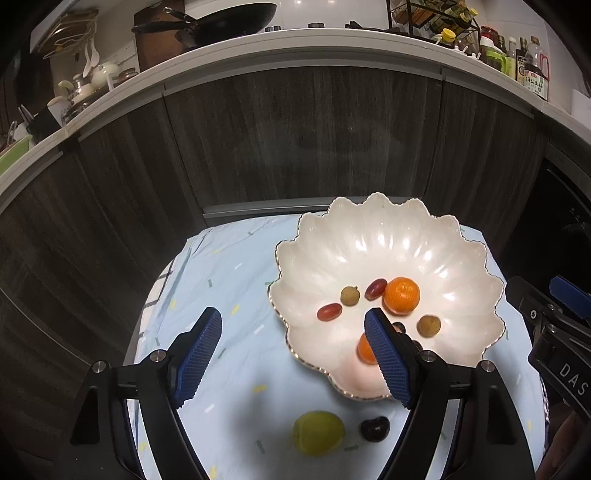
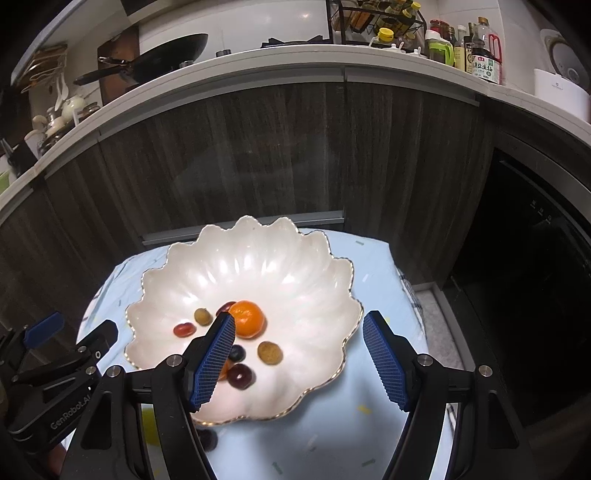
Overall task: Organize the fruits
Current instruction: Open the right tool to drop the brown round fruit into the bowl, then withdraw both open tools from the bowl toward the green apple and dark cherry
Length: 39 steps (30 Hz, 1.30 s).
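Our left gripper [image 1: 293,332] hangs with its two blue ribbed pads spread wide and nothing pinched between them. Its left pad sits over bare cloth; its right pad overlaps the near left edge of the bowl. Below the gap, on the cloth and outside the bowl, lie a green fruit [image 1: 318,432] and, just to its right, a dark cherry [image 1: 374,428], close together but apart.

Our right gripper [image 2: 300,334] is likewise spread, its pads gripping nothing. Its left pad covers part of the bowl's contents, and its right pad hovers past the bowl's right rim, over cloth.

Between and beyond both grippers stands a wide white scalloped bowl [image 1: 384,236] with a thin gold rim, resting on a pale blue tablecloth [image 1: 229,266] flecked with small coloured marks. Inside the bowl we see a large mandarin [image 1: 401,295] near the centre, a red grape [image 1: 376,288] touching its left side, a small tan longan [image 1: 350,295] beside that, and a second red grape [image 1: 329,312] nearer the left. A second tan longan [image 1: 429,325] lies right of centre. In the right wrist view, a dark blue berry [image 2: 236,353] and a dark red cherry [image 2: 240,375] lie close to the near wall. A small orange fruit [image 1: 365,349] is partly hidden by a pad.

Behind the table runs dark wood cabinetry [image 1: 295,140] under a white counter [image 1: 295,44] carrying a black wok [image 1: 229,20] and sauce bottles [image 1: 532,70]
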Tool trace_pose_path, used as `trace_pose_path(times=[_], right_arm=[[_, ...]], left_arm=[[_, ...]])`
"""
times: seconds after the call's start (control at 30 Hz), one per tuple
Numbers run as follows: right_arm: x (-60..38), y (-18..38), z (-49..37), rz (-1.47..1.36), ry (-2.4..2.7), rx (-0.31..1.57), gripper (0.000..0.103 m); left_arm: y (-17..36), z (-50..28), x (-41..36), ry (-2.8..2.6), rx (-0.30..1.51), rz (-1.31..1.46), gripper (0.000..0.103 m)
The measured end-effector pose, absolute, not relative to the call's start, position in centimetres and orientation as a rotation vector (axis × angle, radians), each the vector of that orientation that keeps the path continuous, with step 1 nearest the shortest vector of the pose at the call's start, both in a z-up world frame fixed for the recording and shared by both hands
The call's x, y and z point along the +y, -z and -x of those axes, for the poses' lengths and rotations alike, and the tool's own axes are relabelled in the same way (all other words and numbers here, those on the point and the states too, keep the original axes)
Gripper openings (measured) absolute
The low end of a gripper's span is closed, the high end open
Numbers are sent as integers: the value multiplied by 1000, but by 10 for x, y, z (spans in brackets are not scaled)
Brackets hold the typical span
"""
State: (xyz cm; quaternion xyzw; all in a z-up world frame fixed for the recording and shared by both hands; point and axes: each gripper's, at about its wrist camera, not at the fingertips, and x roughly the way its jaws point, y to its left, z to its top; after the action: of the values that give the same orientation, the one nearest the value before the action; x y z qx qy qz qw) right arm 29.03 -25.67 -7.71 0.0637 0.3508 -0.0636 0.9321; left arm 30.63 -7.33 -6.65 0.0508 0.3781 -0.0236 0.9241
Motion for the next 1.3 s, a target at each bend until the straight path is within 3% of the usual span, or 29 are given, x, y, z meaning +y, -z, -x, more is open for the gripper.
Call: trace_pose_path(times=[1.3], right_arm=[[-226, 123, -246, -76, 84, 803, 72]], left_arm=[[119, -255, -48, 54, 867, -140, 80]])
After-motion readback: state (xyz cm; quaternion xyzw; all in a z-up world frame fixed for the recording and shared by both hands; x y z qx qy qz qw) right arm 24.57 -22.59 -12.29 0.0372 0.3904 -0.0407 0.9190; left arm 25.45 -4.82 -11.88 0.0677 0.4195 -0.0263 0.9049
